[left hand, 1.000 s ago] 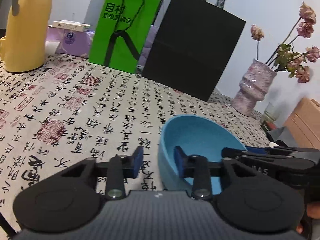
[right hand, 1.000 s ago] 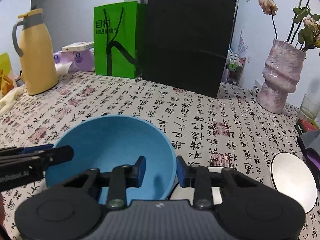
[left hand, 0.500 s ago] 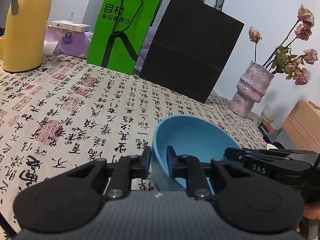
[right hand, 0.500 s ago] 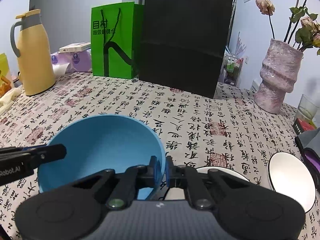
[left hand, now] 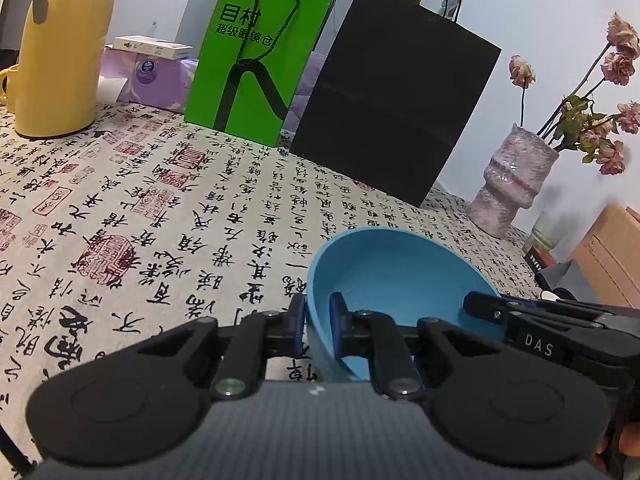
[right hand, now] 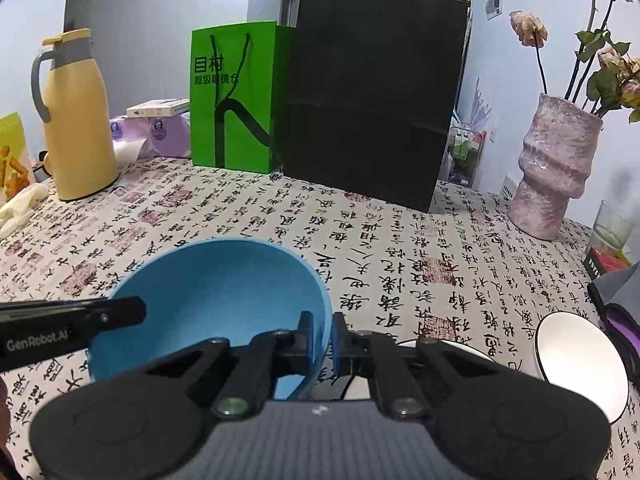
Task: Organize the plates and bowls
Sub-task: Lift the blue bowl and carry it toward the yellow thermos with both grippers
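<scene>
1. Calligraphy-printed cloth covered the surface [right hand: 400,240], with a yellow jug [right hand: 76,120] far left, then a green bag [right hand: 236,100], a black bag [right hand: 372,100] and a pink vase [right hand: 552,168] far right.
2. Left gripper [left hand: 318,320] had just closed, its pads clamping the blue bowl [left hand: 392,276] by the left rim.
3. Right gripper [right hand: 322,338] pinched the bowl's right rim, jaws nearly together.
4. A white plate [right hand: 580,364] lay near right on the surface.
</scene>
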A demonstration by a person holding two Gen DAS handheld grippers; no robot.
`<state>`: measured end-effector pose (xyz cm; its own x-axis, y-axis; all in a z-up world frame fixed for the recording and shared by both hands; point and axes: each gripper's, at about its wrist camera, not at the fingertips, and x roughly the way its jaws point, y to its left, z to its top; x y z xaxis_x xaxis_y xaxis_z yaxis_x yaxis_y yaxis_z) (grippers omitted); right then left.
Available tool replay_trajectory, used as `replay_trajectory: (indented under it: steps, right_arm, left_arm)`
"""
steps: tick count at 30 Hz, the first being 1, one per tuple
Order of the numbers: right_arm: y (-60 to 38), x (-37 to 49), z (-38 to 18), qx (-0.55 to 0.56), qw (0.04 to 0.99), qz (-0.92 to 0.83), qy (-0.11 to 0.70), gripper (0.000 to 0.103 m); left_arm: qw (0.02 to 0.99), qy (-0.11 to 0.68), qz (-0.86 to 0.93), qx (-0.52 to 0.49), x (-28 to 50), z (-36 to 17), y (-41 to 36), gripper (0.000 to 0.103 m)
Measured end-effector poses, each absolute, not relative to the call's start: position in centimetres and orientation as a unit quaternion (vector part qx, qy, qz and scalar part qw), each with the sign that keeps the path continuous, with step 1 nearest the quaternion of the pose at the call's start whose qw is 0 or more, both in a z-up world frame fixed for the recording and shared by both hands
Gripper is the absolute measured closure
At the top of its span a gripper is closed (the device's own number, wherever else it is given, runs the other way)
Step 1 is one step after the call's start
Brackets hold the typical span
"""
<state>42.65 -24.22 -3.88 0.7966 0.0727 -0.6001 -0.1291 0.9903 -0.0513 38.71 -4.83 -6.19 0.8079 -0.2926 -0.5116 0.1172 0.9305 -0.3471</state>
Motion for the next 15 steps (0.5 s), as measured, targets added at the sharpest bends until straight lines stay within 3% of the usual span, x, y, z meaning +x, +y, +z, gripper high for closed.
replay_trajectory:
  steps: [15]
  right_arm:
    - [-23.91, 42.09, -3.64, -0.034, 0.949, 0.056, 0.309, 0.095]
  left_arm:
    - [0.950, 0.259, -0.091, -0.149, 37.85, -5.24, -4.64, 0.089]
